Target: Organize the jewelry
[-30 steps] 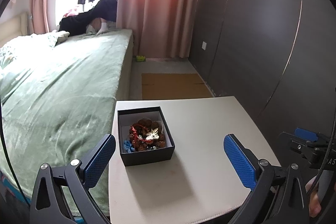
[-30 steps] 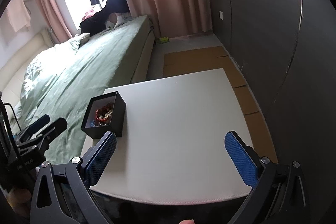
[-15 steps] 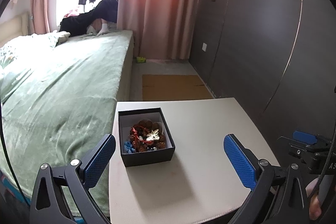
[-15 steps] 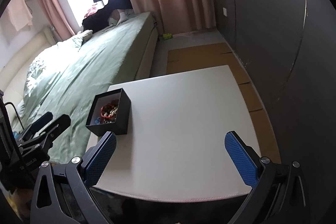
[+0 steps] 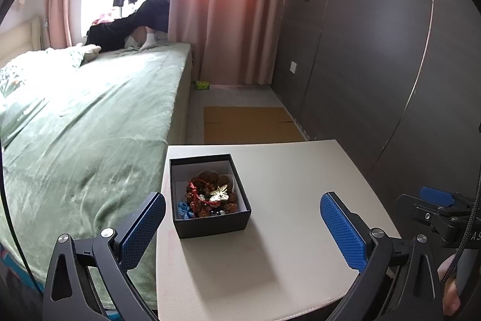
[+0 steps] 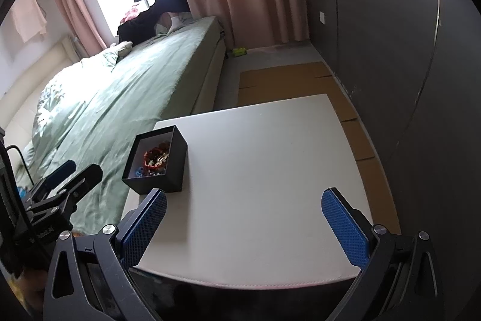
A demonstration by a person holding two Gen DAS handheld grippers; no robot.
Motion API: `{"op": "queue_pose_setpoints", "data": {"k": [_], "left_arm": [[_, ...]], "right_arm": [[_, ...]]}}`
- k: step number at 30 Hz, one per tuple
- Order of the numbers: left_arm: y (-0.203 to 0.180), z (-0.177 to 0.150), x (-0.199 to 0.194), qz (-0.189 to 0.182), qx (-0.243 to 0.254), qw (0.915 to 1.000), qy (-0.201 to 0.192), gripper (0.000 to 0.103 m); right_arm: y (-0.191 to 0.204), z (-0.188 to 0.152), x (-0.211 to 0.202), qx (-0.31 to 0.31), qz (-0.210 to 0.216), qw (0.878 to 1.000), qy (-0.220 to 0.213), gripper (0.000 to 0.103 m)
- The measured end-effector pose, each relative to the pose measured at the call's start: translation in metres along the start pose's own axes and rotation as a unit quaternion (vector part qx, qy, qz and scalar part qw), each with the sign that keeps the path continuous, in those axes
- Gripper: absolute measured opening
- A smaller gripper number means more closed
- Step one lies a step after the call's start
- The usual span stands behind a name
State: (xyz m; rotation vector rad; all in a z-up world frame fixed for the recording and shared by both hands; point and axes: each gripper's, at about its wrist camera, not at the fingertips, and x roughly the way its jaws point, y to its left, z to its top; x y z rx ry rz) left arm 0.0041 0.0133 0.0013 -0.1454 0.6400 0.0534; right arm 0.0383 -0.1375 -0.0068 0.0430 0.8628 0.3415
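An open black box (image 5: pixel 210 218) sits near the left edge of the white table (image 5: pixel 285 245). It holds a heap of jewelry (image 5: pixel 212 196): brown beads, red cord, a gold butterfly piece and something blue. My left gripper (image 5: pixel 243 226) is open and empty, just short of the box. My right gripper (image 6: pixel 244 226) is open and empty over the table's near edge, with the box (image 6: pixel 157 161) and its jewelry (image 6: pixel 154 160) to its front left. Each gripper shows at the other view's edge: the right one (image 5: pixel 436 206), the left one (image 6: pixel 63 176).
A bed with a green cover (image 5: pixel 84 125) runs along the table's left side. A dark panelled wall (image 5: pixel 375 65) stands to the right. Cardboard (image 5: pixel 249 125) lies on the floor beyond the table, before pink curtains (image 5: pixel 228 5).
Both views have shifted slightly. The right gripper has come a little closer to the table and box. Both grippers stay open and the box has not moved.
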Motion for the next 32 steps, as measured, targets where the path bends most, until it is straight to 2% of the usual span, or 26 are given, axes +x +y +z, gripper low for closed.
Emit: {"op": "queue_pose_setpoints", "data": {"k": [32], "left_arm": [[-0.0009, -0.0024, -0.0053, 0.006, 0.016, 0.9998, -0.006, 0.102]], "right_arm": [[-0.0024, 0.001, 0.0004, 0.007, -0.004, 1.0, 0.005, 0.103]]}}
